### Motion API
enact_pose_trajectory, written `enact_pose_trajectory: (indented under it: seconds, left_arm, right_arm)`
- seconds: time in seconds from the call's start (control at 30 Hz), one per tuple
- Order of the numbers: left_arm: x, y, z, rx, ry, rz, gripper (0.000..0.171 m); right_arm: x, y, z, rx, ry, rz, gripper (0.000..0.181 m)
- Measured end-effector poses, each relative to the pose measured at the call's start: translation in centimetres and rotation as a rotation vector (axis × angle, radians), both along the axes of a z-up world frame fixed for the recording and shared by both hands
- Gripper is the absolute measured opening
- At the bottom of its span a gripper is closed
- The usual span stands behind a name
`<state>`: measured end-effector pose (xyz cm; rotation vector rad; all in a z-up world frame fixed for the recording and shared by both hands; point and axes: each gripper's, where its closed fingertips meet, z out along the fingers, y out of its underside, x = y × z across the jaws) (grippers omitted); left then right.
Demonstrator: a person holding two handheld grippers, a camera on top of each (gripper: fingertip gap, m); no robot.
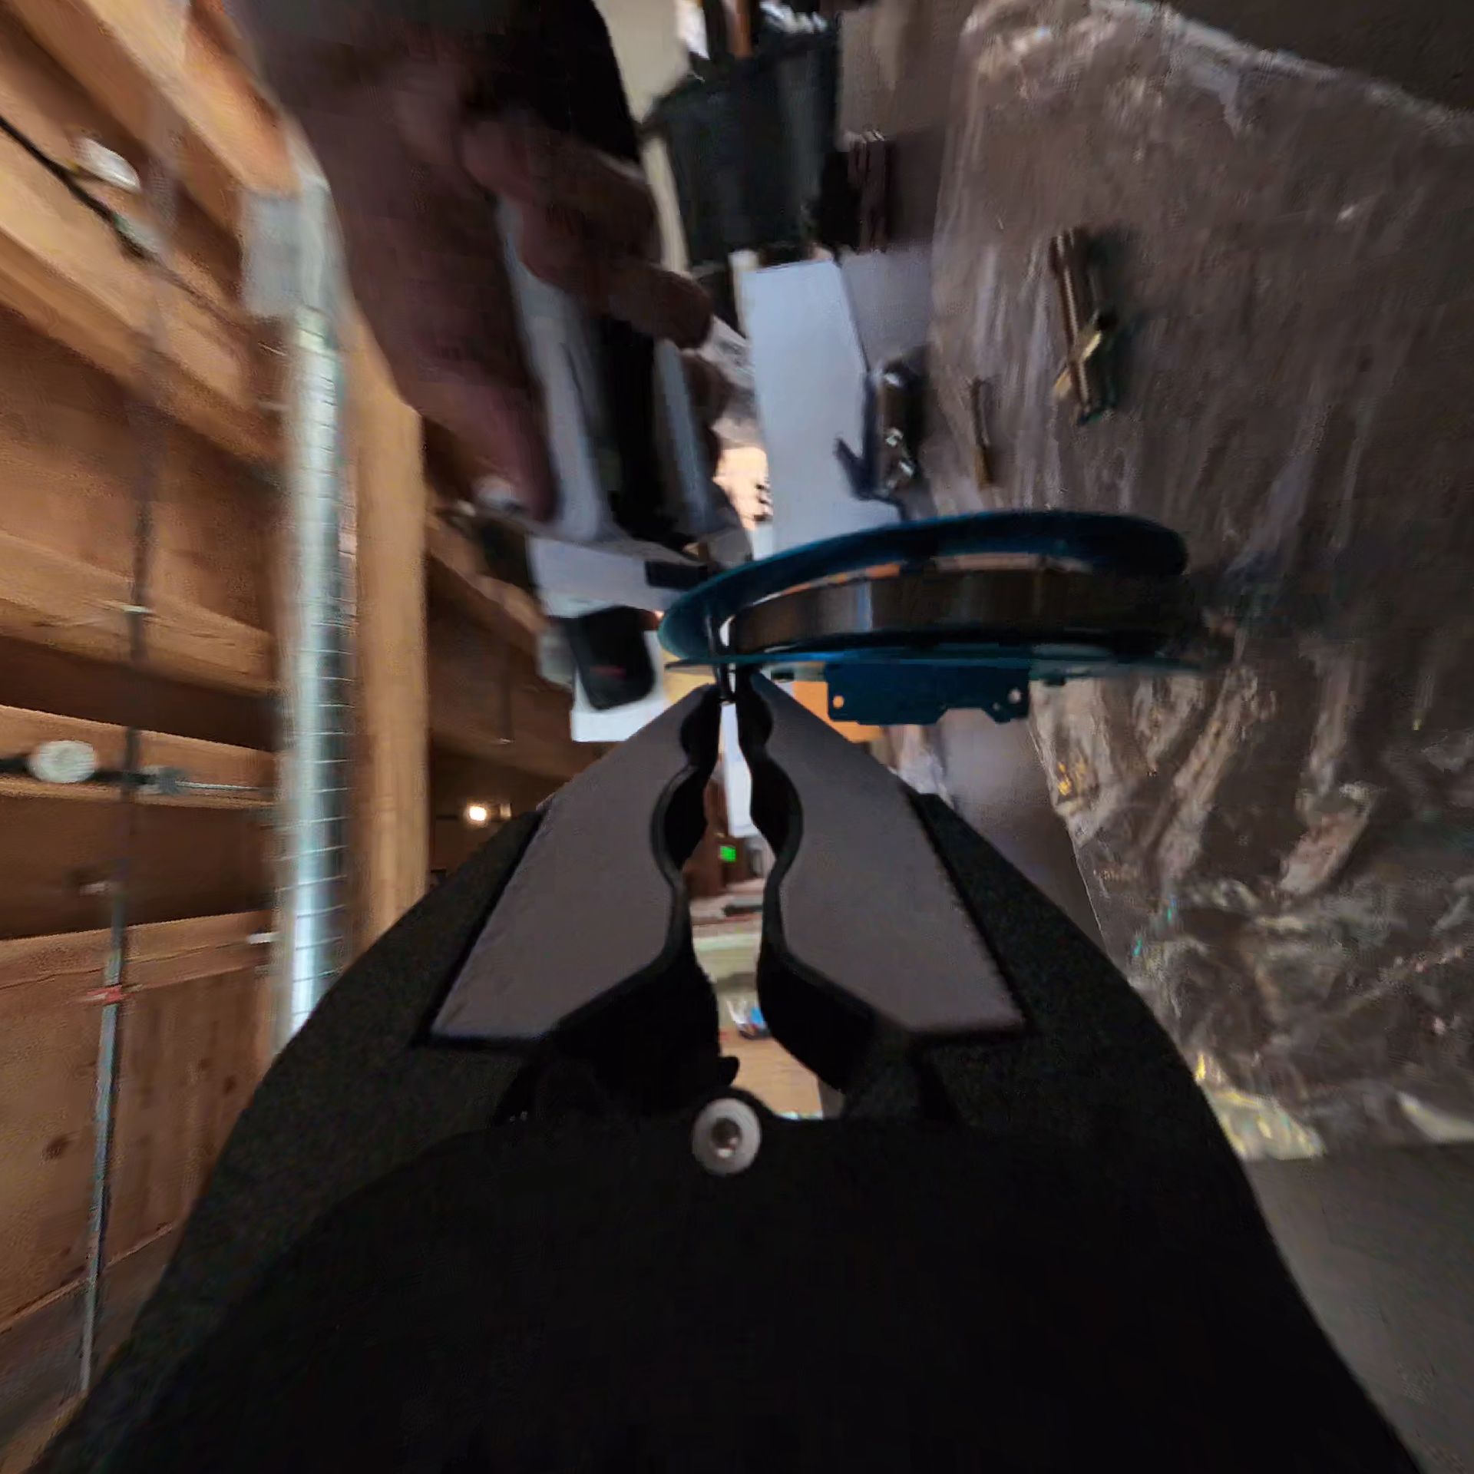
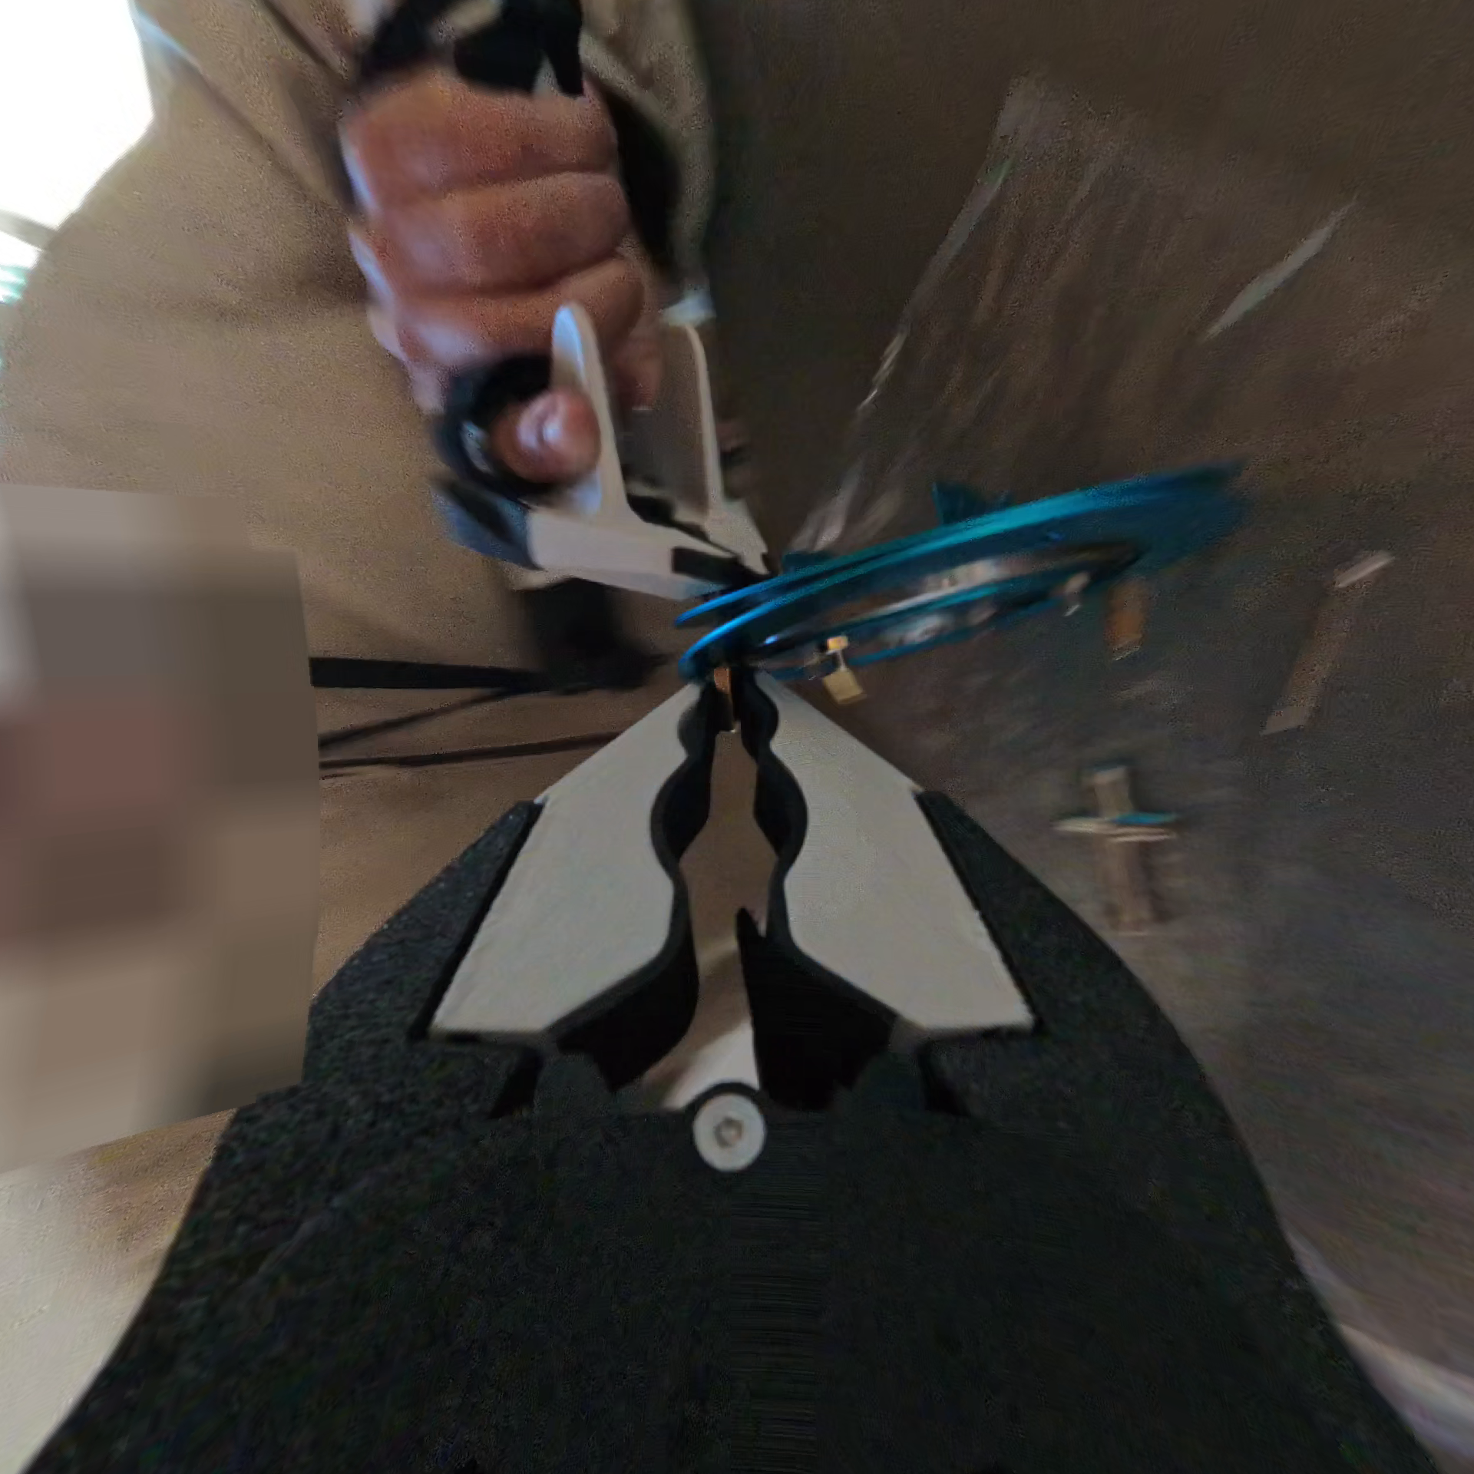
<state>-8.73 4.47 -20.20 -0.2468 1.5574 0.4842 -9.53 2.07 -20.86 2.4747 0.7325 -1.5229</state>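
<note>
A blue round metal assembly (image 1: 925,558) of two thin discs with a dark metal ring between them hangs edge-on in the air. My left gripper (image 1: 730,695) is shut on its rim at the near left edge. The other gripper (image 1: 606,510), held by a hand, grips the same edge from the far side. In the right wrist view my right gripper (image 2: 727,692) is shut on the rim of the blue assembly (image 2: 957,558), next to a small brass clip (image 2: 841,674). The left gripper (image 2: 638,542) and its hand (image 2: 494,207) hold the rim opposite. Both views are motion-blurred.
A surface covered in crinkled clear plastic (image 1: 1236,558) lies behind the assembly, with small brass and metal parts (image 1: 1077,335) on it. Cross-shaped metal parts (image 2: 1117,837) lie on the grey surface in the right wrist view. Wooden shelving (image 1: 159,558) stands left. A person in beige clothing (image 2: 199,359) is close. Less than 4 cm separates the two grippers' tips.
</note>
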Motion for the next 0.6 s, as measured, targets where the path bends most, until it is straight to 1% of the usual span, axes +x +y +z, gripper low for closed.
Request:
enact_pose_trajectory:
  seconds: [0.03, 0.07, 0.1, 0.13, 0.17, 0.2, 0.27, 0.33, 0.47, 0.53, 0.6]
  left_arm:
    - [0.0, -0.2, 0.0, -0.003, -0.029, -0.007, 0.0]
    - [0.0, 0.0, -0.1, -0.035, -0.031, 0.003, 0.0]
    - [0.0, -0.1, -0.1, -0.061, -0.03, 0.008, 0.001]
    - [-0.1, 0.0, -0.2, -0.083, -0.031, 0.015, 0.002]
    - [-0.2, 0.2, -0.1, -0.129, -0.031, 0.024, 0.002]
    - [-0.2, 0.3, -0.2, -0.216, -0.014, 0.028, 0.001]
    - [-0.3, 0.7, -0.1, -0.445, 0.035, 0.046, 0.003]
    - [-0.4, 0.6, -0.3, -0.685, 0.121, 0.06, 0.003]
    - [-1.1, 1.7, -0.8, -1.038, 0.274, 0.131, 0.003]
    - [-1.5, 1.6, -1.0, -1.227, 0.355, 0.163, 0.003]
    - [-2.0, 1.1, -1.2, -1.389, 0.434, 0.191, 0.003]
  right_arm:
    - [-0.1, -0.5, 0.2, -0.214, 0.08, -0.002, 0.004]
    - [-0.3, -0.8, 0.3, -0.318, 0.134, 0.004, 0.004]
    - [-0.4, -1.0, 0.3, -0.346, 0.138, 0.017, 0.004]
    - [-0.4, -1.1, 0.2, -0.288, 0.107, 0.039, 0.004]
    - [-0.3, -0.8, 0.1, -0.177, 0.067, 0.06, 0.004]
    - [-0.2, -0.4, 0.0, -0.048, 0.021, 0.075, 0.005]
    - [0.2, 0.4, -0.2, 0.233, -0.089, 0.101, 0.007]
    - [0.3, 0.9, 0.1, 0.509, -0.184, 0.114, 0.017]
    - [1.7, 2.1, 0.4, 1.042, -0.451, 0.116, 0.02]
    - [2.4, 2.6, 0.7, 1.3, -0.601, 0.105, 0.021]
    - [2.3, 2.6, 1.1, 1.529, -0.711, 0.091, 0.023]
